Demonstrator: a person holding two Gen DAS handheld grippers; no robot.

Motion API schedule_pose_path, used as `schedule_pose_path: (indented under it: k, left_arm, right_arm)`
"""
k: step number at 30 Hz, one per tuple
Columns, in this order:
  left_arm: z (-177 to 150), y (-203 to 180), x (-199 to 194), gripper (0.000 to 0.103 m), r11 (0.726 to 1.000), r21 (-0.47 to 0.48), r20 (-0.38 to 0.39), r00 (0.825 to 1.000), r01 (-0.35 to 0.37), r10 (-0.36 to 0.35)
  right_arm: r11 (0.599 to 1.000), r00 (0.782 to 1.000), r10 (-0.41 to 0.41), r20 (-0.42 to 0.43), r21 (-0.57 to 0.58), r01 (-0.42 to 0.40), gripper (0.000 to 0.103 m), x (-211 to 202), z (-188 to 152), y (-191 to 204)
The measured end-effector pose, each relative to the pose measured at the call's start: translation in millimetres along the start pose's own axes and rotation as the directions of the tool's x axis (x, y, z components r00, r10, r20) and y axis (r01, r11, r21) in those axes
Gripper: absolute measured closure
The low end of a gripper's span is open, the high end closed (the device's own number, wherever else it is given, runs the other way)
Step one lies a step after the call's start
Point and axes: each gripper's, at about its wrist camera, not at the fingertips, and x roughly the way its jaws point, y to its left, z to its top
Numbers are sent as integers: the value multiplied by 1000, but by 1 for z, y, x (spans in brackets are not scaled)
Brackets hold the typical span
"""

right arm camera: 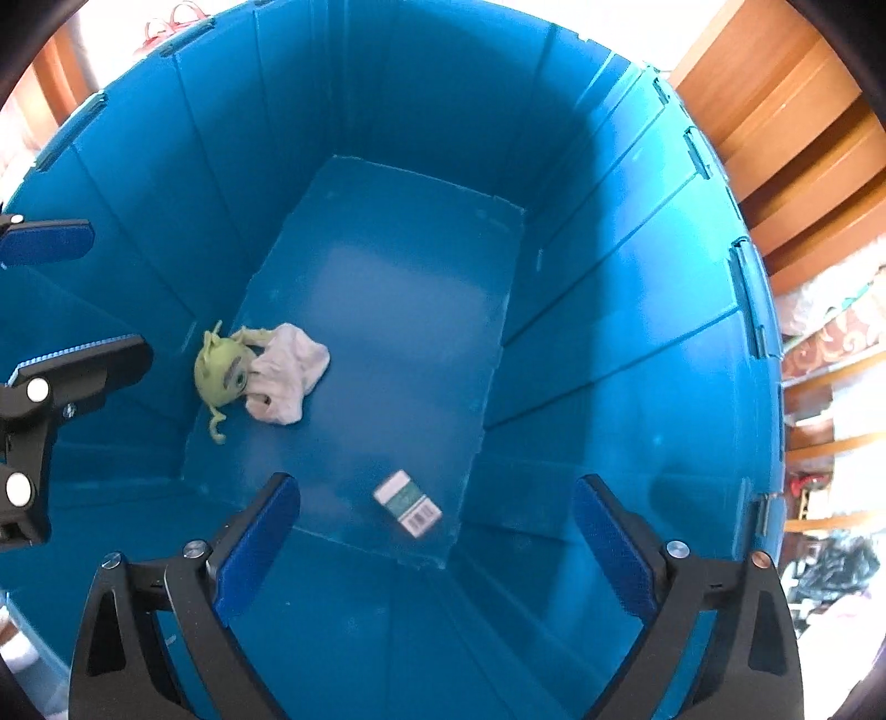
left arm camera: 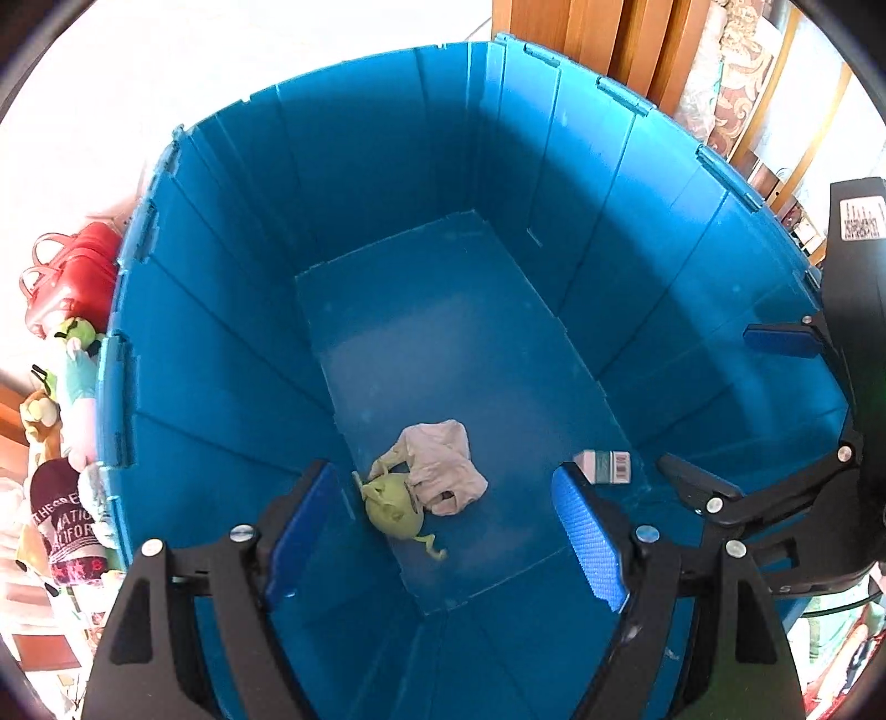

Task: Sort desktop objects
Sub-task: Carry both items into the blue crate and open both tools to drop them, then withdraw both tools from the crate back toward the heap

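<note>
A deep blue plastic bin (left arm camera: pixel 387 166) (right arm camera: pixel 637 332) fills both views. On its floor lie a green one-eyed plush toy (left arm camera: pixel 396 507) (right arm camera: pixel 221 371), a crumpled pale pink cloth (left arm camera: pixel 443 465) (right arm camera: pixel 285 371) touching the toy, and apart from them a small box with a barcode (left arm camera: pixel 606 465) (right arm camera: pixel 407 501). My left gripper (left arm camera: pixel 443 471) (right arm camera: pixel 83 293) hangs open above the toy and cloth, holding nothing. My right gripper (right arm camera: pixel 436 481) (left arm camera: pixel 731 404) is open wide above the small box, also with nothing between its blue pads.
Outside the bin on the left sit a red bag (left arm camera: pixel 72 277), several plush toys (left arm camera: pixel 77 343) and a dark item with lettering (left arm camera: pixel 61 526). Wooden furniture (right arm camera: pixel 775 111) (left arm camera: pixel 609 33) stands beyond the bin's far and right rim.
</note>
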Motion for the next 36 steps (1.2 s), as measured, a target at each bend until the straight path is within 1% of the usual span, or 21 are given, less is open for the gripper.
schedule_pose_path:
  k: [3, 5, 7, 10, 12, 13, 14, 16, 17, 18, 20, 21, 22, 24, 27, 29, 30, 32, 33, 35, 36]
  left_arm:
    - [-7, -1, -15, 23, 1000, 5, 54, 999, 6, -6]
    - [-14, 0, -30, 23, 1000, 2, 121, 993, -3, 3]
    - [-24, 1, -44, 23, 1000, 4, 192, 981, -26, 25]
    - [-40, 11, -68, 23, 999, -7, 274, 961, -45, 45]
    - [-53, 24, -87, 23, 998, -42, 330, 942, -53, 64]
    - [-61, 31, -96, 23, 995, -75, 362, 928, -63, 86]
    - [-70, 40, -105, 23, 992, -101, 393, 913, -73, 107]
    - [-90, 57, -120, 23, 988, -133, 448, 884, -79, 131]
    - [-100, 64, -124, 23, 987, -138, 462, 875, -86, 141]
    - [-109, 73, -129, 23, 985, -145, 475, 867, -94, 153]
    - [-131, 91, -134, 23, 975, -176, 490, 846, -138, 209]
    - [-142, 102, -135, 23, 969, -187, 489, 840, -160, 233]
    - [-151, 114, -136, 23, 965, -199, 482, 840, -173, 250]
    - [-171, 144, -137, 23, 956, -235, 463, 844, -178, 271]
    - [-206, 201, -138, 23, 937, -292, 432, 848, -191, 308]
    - [-229, 237, -139, 23, 917, -334, 405, 845, -219, 349]
    - [-239, 256, -139, 23, 908, -353, 389, 847, -224, 361]
    - [-262, 300, -138, 23, 894, -394, 353, 863, -214, 362]
    - [-271, 319, -136, 23, 887, -410, 338, 867, -214, 366]
    - [-293, 359, -131, 23, 858, -450, 297, 864, -249, 407]
    - [-302, 373, -129, 23, 845, -464, 280, 861, -265, 424]
  right_arm:
    - [1000, 999, 14, 41, 7, -14, 1, -5, -3, -1]
    - [999, 995, 34, 92, 17, -36, 1, -17, -8, -2]
    - [998, 988, 50, 148, 31, -55, 1, -32, -14, -1]
    - [995, 968, 67, 243, 51, -82, 0, -58, -21, 7]
    - [995, 947, 71, 312, 48, -90, 0, -77, -26, 17]
    - [995, 935, 70, 347, 44, -91, 0, -86, -28, 24]
    - [995, 919, 73, 388, 31, -92, 0, -95, -31, 32]
    - [995, 887, 82, 454, 8, -96, 0, -111, -35, 51]
    - [994, 866, 94, 490, -2, -107, 0, -119, -37, 64]
    - [993, 851, 106, 515, -9, -119, 0, -124, -37, 74]
    - [989, 821, 138, 554, -27, -148, 0, -130, -35, 99]
    - [986, 806, 161, 570, -50, -162, 0, -133, -33, 109]
    - [983, 795, 173, 582, -57, -172, 0, -135, -30, 125]
    - [976, 776, 214, 593, -93, -197, 0, -139, -22, 152]
    - [965, 757, 256, 601, -119, -232, 0, -144, -9, 199]
    - [963, 753, 266, 602, -124, -241, 0, -146, 0, 233]
    - [960, 752, 274, 599, -129, -247, 0, -146, 4, 249]
    - [949, 745, 314, 588, -160, -273, 0, -144, 13, 280]
    - [945, 747, 323, 581, -161, -284, 0, -142, 18, 297]
    - [941, 749, 335, 571, -170, -291, 0, -135, 26, 324]
    - [942, 756, 334, 563, -164, -294, 0, -130, 32, 338]
